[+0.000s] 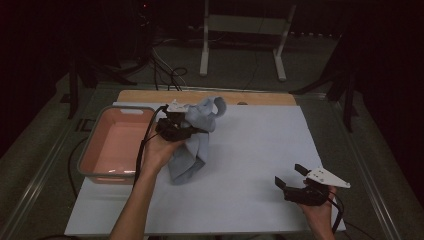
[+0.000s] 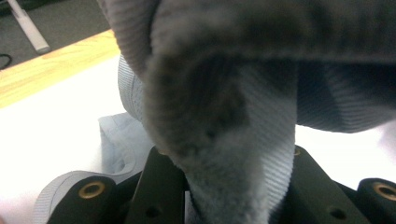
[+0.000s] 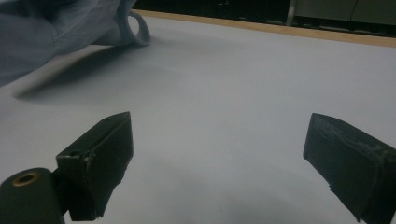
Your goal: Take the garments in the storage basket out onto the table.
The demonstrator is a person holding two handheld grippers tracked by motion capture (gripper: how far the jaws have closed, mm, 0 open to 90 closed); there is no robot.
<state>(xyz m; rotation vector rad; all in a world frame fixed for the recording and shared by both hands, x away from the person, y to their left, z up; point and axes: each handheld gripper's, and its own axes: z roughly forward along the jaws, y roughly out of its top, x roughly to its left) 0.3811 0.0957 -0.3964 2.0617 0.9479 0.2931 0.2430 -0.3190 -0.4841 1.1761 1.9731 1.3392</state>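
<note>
Between left tongs [image 2: 219,186], grey cloth [image 2: 233,116]

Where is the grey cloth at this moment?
In the high view the grey cloth hangs from the left gripper, left of the middle of the white board, just right of the pink tub; its lower end reaches the board.

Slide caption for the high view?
Left gripper clamps a light blue-grey ribbed garment beside a pink plastic tub; right gripper open.
</note>
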